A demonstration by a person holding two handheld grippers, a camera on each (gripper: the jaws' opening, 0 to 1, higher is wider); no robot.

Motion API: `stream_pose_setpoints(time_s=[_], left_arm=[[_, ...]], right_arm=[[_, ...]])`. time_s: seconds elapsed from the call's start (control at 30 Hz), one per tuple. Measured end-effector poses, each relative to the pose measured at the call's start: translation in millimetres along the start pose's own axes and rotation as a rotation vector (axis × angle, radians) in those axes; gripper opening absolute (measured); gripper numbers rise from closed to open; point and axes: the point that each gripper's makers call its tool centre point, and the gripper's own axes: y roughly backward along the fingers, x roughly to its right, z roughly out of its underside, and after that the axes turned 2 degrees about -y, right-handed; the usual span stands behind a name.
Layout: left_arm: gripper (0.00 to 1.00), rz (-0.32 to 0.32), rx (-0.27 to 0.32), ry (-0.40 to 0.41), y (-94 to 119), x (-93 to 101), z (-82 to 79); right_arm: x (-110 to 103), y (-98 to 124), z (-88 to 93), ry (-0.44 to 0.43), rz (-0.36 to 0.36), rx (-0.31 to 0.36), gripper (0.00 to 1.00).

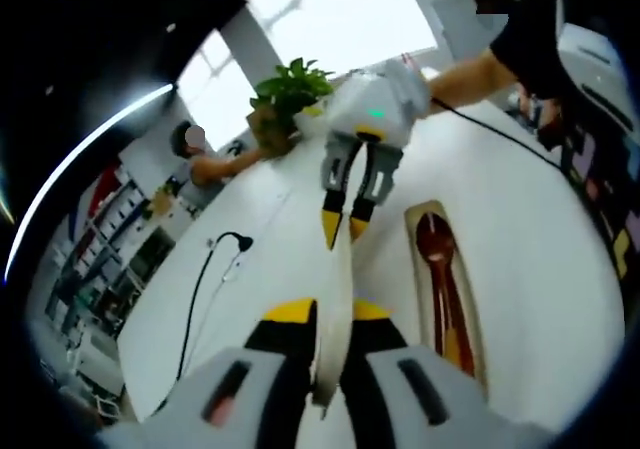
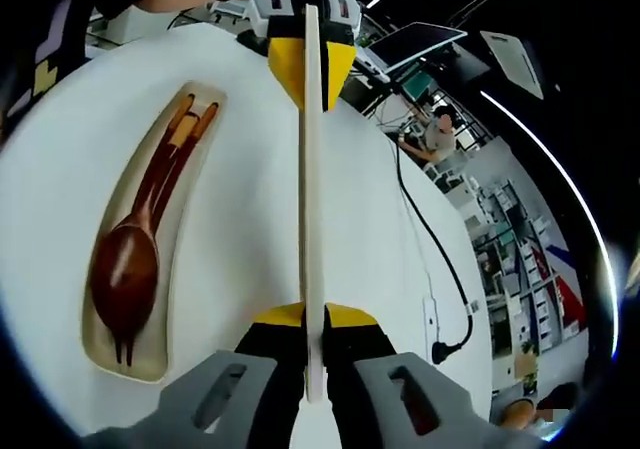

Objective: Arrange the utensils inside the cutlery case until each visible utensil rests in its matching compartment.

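Observation:
A long cream flat piece (image 1: 338, 269), seen edge-on and possibly the case's lid, is held above the white table by both grippers. My left gripper (image 1: 330, 311) is shut on its near end, and my right gripper (image 1: 345, 227) is shut on the far end. In the right gripper view the same piece (image 2: 312, 199) runs from my right gripper (image 2: 314, 317) up to my left gripper (image 2: 311, 69). The open cutlery case (image 2: 150, 372) lies on the table to the left, holding a dark wooden spoon (image 2: 125, 269) and chopsticks (image 2: 190, 134). The case (image 1: 413, 259) and spoon (image 1: 437, 241) lie right of the piece in the left gripper view.
A black cable (image 2: 425, 239) with a plug crosses the white table (image 1: 540, 249); the cable (image 1: 200, 289) lies left of the piece. A potted plant (image 1: 290, 94) stands at the far edge. A person (image 1: 200, 164) sits beyond it, with shelving behind.

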Motion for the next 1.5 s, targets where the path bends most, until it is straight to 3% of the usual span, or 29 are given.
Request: stream_pose_setpoints(time_s=[0.07, 0.17, 0.27, 0.37, 0.5, 0.63, 0.83, 0.93, 1.03, 1.1, 1.23, 1.37, 1.5], left_arm=[[0.08, -0.009, 0.024, 0.051, 1.2, -2.4, -3.6], [0.22, -0.03, 0.042, 0.157, 2.8, -7.6, -4.0], [0.27, -0.027, 0.057, 0.247, 4.2, -10.7, -3.2], [0.39, -0.041, 0.049, 0.354, 6.2, -15.7, 4.2], [0.46, -0.029, 0.082, 0.489, 8.1, -16.1, 6.8], [0.57, 0.027, 0.165, 0.71, 8.9, -13.0, -1.5], [0.66, 0.148, 0.361, 0.993, 17.9, -19.2, -24.9], [0.72, 0.233, 0.443, 1.129, 21.4, -19.2, -36.8], [0.69, 0.333, 0.527, 1.275, 26.3, -20.2, -50.8], [0.68, 0.357, 0.573, 1.349, 27.5, -26.4, -54.6], [0.69, 0.36, 0.608, 1.451, 25.8, -37.0, -52.9], [0.74, 0.38, 0.642, 1.568, 22.8, -45.6, -52.7], [0.73, 0.406, 0.641, 1.59, 18.8, -44.4, -55.9]], right_arm=[[1.5, 1.1, 2.3, 0.01, 0.013, -0.012, 0.03], [2.9, 3.3, 3.6, -0.001, 0.02, -0.009, 0.03], [4.9, 6.9, 5.7, 0.0, 0.041, -0.017, 0.03], [15.2, 13.4, 9.7, -0.017, 0.104, -0.02, 0.03], [29.5, 23.9, 17.7, -0.03, 0.193, -0.029, 0.03], [45.2, 37.6, 27.0, -0.022, 0.29, -0.056, 0.03], [55.6, 56.2, 34.7, -0.034, 0.392, -0.072, 0.03], [60.6, 64.5, 39.0, 0.002, 0.455, -0.104, 0.03], [61.6, 69.4, 38.5, 0.027, 0.49, -0.114, 0.03], [62.5, 73.0, 36.9, 0.048, 0.516, -0.124, 0.03], [67.9, 82.4, 27.3, 0.092, 0.583, -0.125, 0.03], [77.1, 95.7, 18.5, 0.192, 0.683, -0.176, 0.03], [78.3, 95.6, 13.8, 0.19, 0.691, -0.193, 0.03]])
